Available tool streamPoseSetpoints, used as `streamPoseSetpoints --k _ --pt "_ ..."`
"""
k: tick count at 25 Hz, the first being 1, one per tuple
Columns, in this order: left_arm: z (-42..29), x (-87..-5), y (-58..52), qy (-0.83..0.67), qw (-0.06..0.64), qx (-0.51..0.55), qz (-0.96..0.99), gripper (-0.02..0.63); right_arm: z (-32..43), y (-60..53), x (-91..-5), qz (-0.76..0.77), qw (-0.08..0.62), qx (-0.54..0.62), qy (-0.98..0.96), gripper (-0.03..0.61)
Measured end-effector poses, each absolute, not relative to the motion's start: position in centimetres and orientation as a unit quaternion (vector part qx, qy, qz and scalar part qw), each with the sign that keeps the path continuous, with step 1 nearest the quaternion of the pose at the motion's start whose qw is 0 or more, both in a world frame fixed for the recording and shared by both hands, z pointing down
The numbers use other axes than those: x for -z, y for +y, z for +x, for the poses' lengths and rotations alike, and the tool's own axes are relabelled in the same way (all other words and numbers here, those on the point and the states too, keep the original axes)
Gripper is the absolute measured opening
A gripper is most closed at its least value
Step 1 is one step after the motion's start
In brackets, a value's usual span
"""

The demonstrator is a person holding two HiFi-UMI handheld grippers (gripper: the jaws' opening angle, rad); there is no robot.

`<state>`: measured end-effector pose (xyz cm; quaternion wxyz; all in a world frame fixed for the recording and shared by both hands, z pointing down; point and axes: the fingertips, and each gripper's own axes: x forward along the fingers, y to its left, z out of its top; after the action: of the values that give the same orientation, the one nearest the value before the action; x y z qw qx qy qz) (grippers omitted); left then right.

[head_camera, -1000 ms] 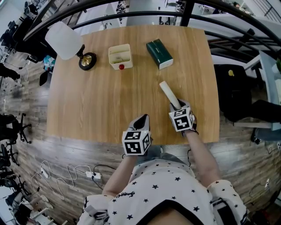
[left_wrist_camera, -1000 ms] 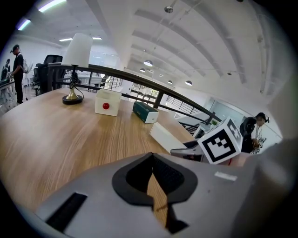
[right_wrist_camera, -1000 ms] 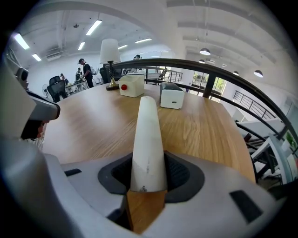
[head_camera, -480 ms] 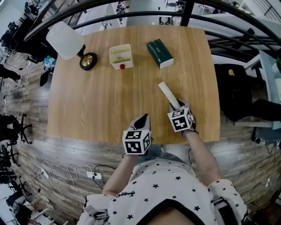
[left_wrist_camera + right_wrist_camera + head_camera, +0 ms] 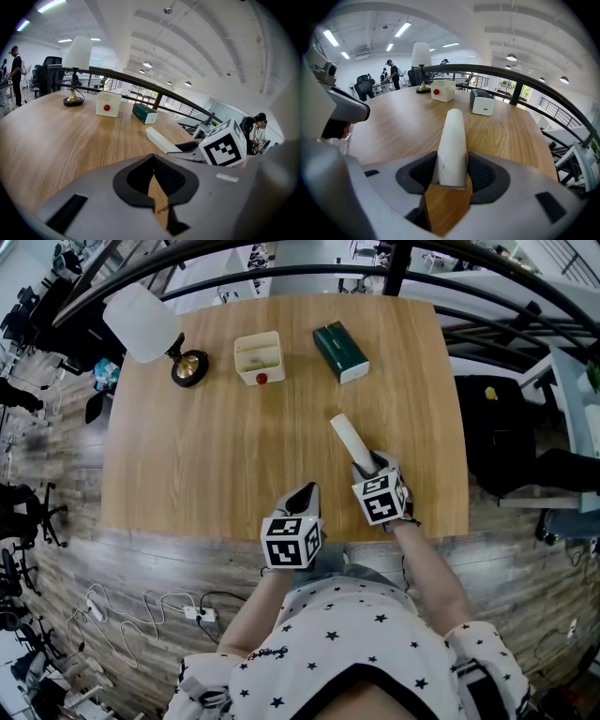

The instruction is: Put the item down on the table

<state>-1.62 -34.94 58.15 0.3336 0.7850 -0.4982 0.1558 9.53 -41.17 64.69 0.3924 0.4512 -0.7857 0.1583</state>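
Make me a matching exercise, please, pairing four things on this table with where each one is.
Things:
1 lamp
2 white box
3 green box
4 white bar

Places:
A between the right gripper fingers, which have just been opening
B between the lamp and the green box
C far left corner of the table
D farthest right in the far row

Pairs: 1-C, 2-B, 3-D, 4-A

A white-shaded lamp (image 5: pixel 142 322), a cream box (image 5: pixel 257 357) and a green box (image 5: pixel 339 352) stand in a row.
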Motion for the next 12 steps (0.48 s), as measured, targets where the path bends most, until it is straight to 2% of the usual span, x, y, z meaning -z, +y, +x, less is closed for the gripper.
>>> streamPoseSetpoints --k 12 --pt "-2.4 -57.9 -32.1 -0.507 0.336 -0.15 0.78 0.011 7.7 -38.7 -64.5 0.441 0.386 -0.156 -0.795 0.216"
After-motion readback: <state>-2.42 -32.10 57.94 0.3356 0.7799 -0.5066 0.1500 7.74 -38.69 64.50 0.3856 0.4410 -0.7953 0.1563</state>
